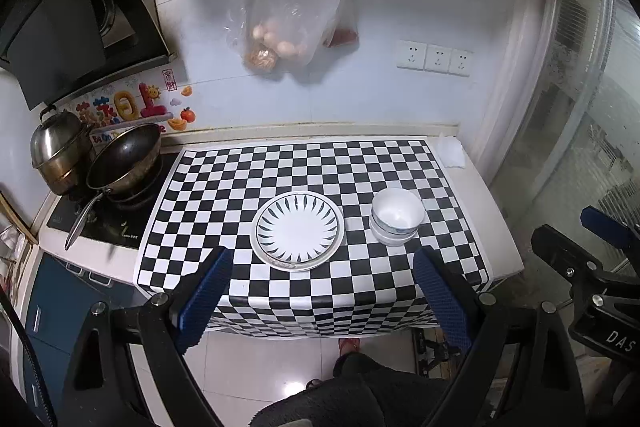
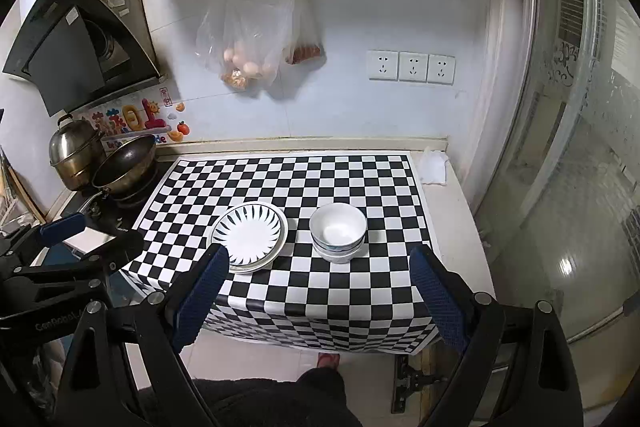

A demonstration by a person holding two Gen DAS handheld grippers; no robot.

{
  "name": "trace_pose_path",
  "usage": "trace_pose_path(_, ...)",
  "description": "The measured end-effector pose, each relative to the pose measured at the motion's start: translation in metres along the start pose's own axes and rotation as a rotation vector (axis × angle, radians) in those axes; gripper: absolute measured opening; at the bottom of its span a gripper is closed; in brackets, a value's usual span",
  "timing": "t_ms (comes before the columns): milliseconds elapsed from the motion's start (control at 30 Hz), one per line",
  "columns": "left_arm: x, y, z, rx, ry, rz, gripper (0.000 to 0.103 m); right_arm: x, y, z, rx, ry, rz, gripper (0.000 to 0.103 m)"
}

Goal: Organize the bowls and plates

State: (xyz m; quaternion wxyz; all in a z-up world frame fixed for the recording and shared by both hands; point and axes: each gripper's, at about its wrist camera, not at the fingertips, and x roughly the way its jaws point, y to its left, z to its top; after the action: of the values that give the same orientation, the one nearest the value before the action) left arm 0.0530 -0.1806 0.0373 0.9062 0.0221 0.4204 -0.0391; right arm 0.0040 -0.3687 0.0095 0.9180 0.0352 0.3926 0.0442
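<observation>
From the left wrist, the left tool hangs spread and empty above the worktop; stacked plates sit centre, nested bowls at 3 o'clock beside them, the right tool showing at the right edge, its spread unclear. From the right wrist, the right tool is spread, empty; a wok stands at 10 o'clock.

My two wrist views look down and forward from off the counter's front edge, well back, toward the wall. Both share the checkered mat, stacked plates and bowls (right view sits further right).
</observation>
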Motion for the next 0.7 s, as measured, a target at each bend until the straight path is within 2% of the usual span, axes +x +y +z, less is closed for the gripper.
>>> trace_pose_path(700,-0.0037,0.0079,-0.0072,-0.008,0.004,0.010,0.092,-0.0046,0.0070,-0.0042,-0.012,-0.001,-0.005,0.094)
